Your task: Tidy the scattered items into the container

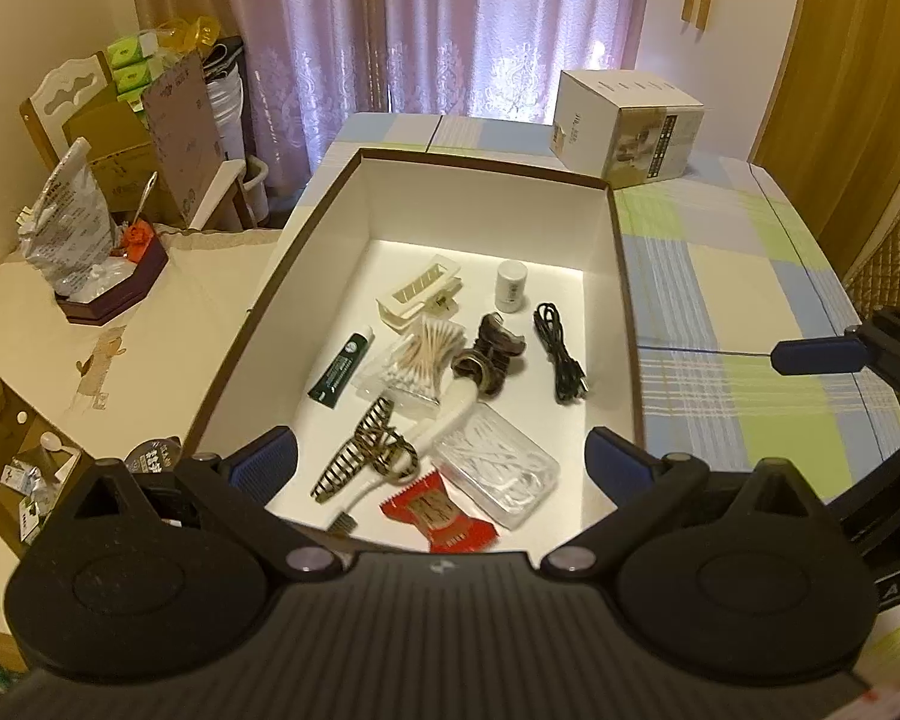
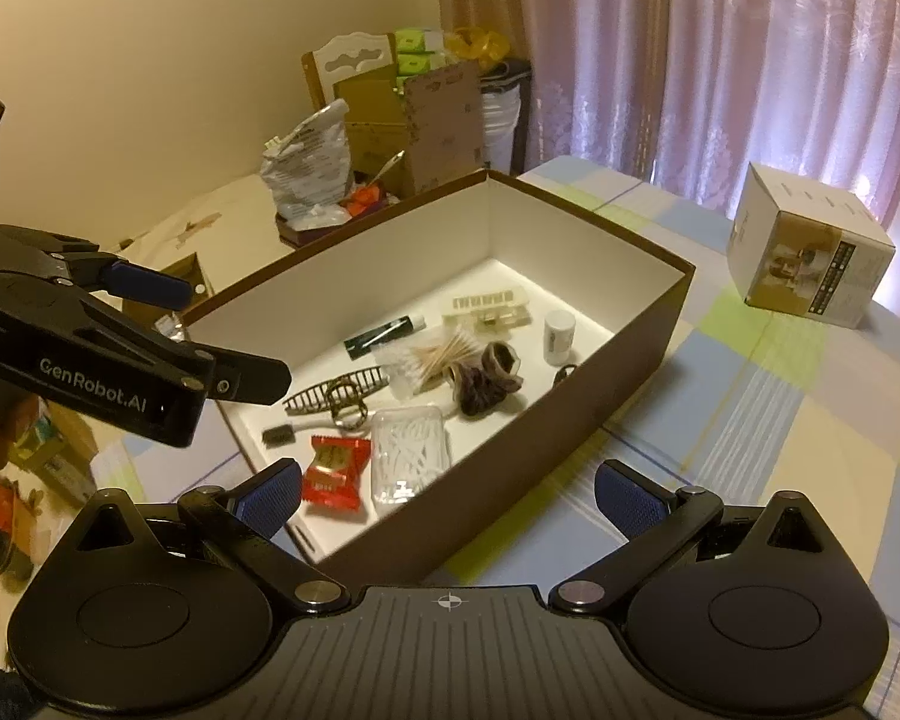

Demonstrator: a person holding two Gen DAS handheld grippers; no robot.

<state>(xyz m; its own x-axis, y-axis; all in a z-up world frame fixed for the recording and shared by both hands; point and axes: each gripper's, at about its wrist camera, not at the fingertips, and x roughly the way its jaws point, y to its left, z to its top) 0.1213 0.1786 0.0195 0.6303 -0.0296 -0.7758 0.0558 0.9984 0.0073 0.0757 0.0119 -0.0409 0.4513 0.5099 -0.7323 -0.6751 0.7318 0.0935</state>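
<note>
L gripper [image 1: 441, 462] hovers over near end of the brown box [image 1: 330, 192], fingers spread wide, nothing between them. R gripper [image 2: 447, 498] sits just outside box's near-right wall, fingers also wide apart, empty.

Items all look to be inside the box, ahead of L fingers: red snack packet [image 1: 438, 513] closest, clear floss-pick case [image 1: 501, 480] just beside it, striped hair claw [image 1: 366, 456] to its left, cotton swabs [image 1: 417, 360] and brown scrunchie [image 1: 486, 357] further ahead, green tube [image 1: 342, 366] ahead-left, black cable [image 1: 558, 360] ahead-right, white bottle [image 1: 510, 285] and cream clip [image 1: 420, 294] at far end. A white toothbrush [image 1: 444, 420] lies under the claw.

Checked cloth [image 2: 780, 390] beside R gripper shows no loose items; only a white carton [image 2: 804, 258] well ahead-right, prob not part of task.

Step, as I judge: final drop done or abt done, task near complete. Next move: scan cloth for leftovers; if none, pull both grippers back clear of box w/o bumping the wall.
</note>
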